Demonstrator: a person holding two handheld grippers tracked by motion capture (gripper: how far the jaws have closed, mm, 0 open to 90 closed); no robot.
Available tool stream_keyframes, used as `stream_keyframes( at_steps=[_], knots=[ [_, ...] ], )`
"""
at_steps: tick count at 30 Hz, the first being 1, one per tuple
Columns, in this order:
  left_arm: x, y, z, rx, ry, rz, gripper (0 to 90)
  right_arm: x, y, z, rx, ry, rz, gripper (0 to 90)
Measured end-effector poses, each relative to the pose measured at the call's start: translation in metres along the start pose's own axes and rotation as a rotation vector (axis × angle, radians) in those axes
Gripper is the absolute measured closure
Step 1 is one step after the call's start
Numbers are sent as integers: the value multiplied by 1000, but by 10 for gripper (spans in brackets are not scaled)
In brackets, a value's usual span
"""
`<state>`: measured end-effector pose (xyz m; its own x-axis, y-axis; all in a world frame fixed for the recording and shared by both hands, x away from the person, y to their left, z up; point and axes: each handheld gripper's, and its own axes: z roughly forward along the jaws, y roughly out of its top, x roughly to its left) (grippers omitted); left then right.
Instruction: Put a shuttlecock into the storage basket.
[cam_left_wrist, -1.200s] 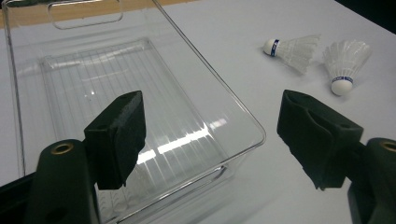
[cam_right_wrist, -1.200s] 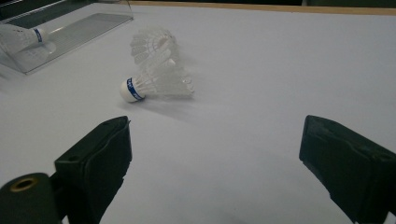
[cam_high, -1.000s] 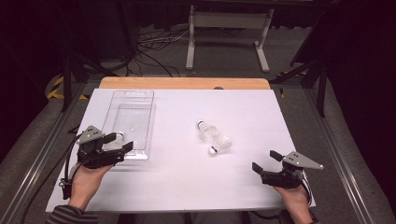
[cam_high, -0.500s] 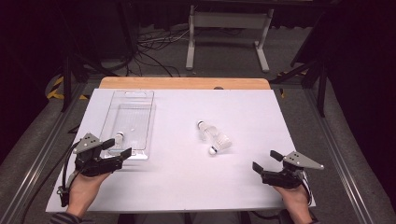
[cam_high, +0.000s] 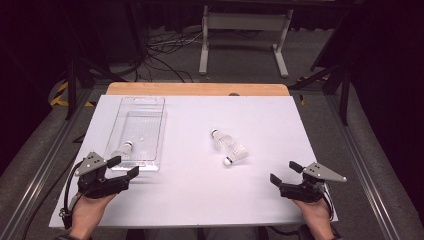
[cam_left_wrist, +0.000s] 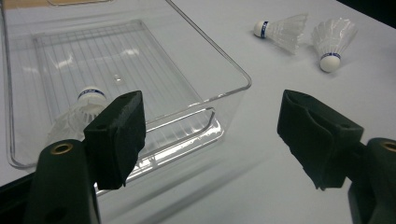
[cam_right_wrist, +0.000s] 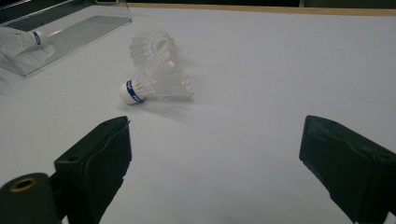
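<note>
Dark floor and cables surround the smooth white tabletop (cam_high: 200, 200) with its wooden far edge. On its left part sits a clear, ribbed rectangular plastic tray (cam_high: 145, 107) holding one white feathered shuttlecock (cam_left_wrist: 77, 114) at its near end. Two more white shuttlecocks with blue-banded cork tips (cam_high: 229, 146) lie touching mid-table. Left black gripper (cam_high: 124, 167), just before the tray, and right black gripper (cam_high: 285, 172) both stand spread, empty.

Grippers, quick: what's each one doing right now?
Left gripper: open, holding nothing, just short of the clear tray.
Right gripper: open, holding nothing, over bare table.
</note>
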<state>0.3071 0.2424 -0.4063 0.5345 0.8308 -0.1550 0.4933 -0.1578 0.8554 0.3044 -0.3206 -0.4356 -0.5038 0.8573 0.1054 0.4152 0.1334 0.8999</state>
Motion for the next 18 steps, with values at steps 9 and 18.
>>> stream_keyframes(
  at_steps=[9, 18],
  knots=[
    [-1, -5, 2, 5, -10, -7, 246, 0, 0, 1, 0, 5, -2, 100],
    [-11, -5, 5, 7, -41, 15, 253, 0, 0, -1, -4, -1, -3, 101]
  ],
)
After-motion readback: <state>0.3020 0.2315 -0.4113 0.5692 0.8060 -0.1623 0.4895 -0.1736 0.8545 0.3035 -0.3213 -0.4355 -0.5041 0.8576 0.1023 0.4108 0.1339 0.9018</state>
